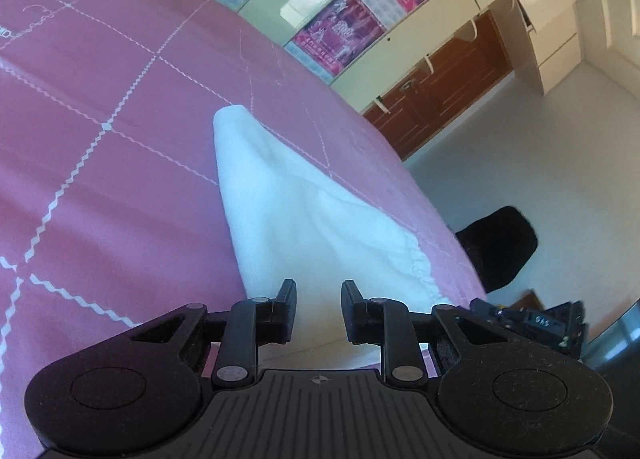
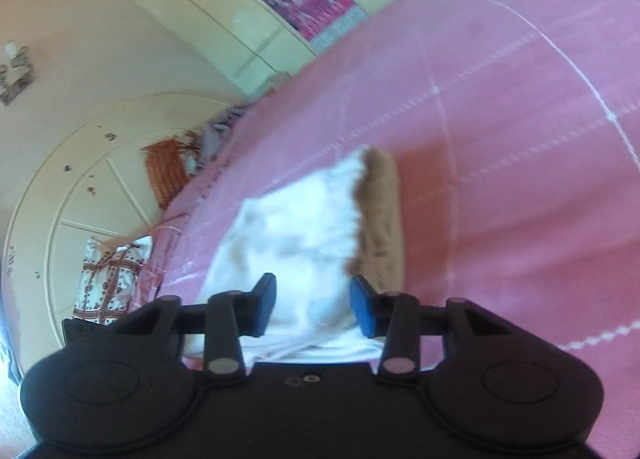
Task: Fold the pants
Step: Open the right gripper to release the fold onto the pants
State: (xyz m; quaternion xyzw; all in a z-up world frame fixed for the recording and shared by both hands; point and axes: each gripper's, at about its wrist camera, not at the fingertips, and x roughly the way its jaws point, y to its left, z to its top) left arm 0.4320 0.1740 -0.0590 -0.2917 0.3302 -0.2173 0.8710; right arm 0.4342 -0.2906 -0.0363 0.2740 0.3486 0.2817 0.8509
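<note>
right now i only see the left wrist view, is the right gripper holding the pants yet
Observer: No. The right gripper is open. The pants show between its fingers, unclamped.
Operator: which end is it at
Observer: The end with a tan band, which lies just ahead of the blue-padded finger.
Operator: anything else near it
Observer: A patterned cloth shows beside the bed's edge, apart from the pants.
</note>
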